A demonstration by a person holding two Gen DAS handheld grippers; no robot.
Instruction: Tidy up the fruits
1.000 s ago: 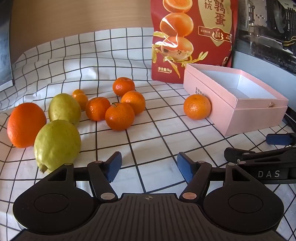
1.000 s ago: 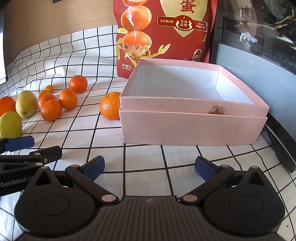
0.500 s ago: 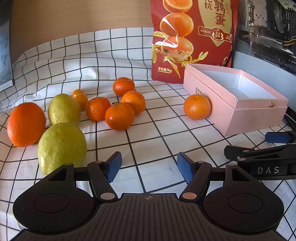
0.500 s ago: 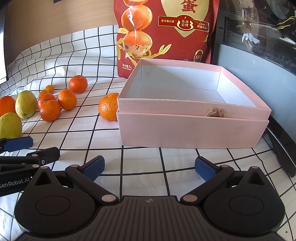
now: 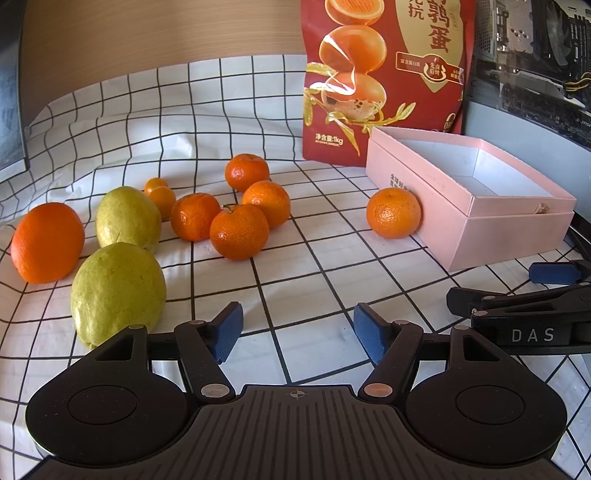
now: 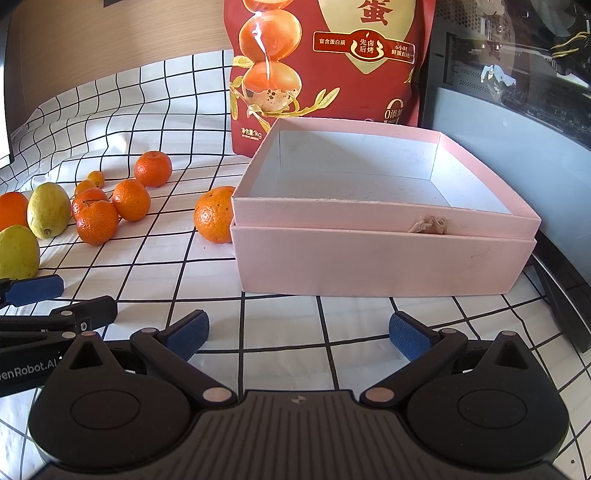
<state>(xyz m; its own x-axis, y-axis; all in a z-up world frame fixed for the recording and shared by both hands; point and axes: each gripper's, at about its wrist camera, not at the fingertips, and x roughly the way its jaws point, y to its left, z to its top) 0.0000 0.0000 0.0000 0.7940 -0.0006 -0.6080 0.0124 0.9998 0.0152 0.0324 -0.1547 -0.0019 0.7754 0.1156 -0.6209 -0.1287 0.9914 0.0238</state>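
An open pink box (image 5: 491, 229) (image 6: 373, 258) stands empty on a checked cloth. One mandarin (image 5: 393, 213) (image 6: 214, 215) touches its left side. Several mandarins (image 5: 239, 231) (image 6: 96, 222), two yellow-green guavas (image 5: 118, 291) (image 5: 127, 218) and a large orange (image 5: 47, 242) lie in a group to the left. My left gripper (image 5: 298, 332) is open and empty, low over the cloth, just right of the near guava. My right gripper (image 6: 298, 336) is open and empty, in front of the box.
A tall red snack bag (image 5: 384, 77) (image 6: 325, 70) stands behind the box. A dark computer case (image 6: 517, 85) is at the right. A dark monitor edge (image 5: 11, 92) is at far left. The cloth rises against a wooden wall (image 5: 147, 33).
Both grippers have drifted slightly forward and left. The near guava has come closer to my left gripper's left finger. Nothing was grasped.
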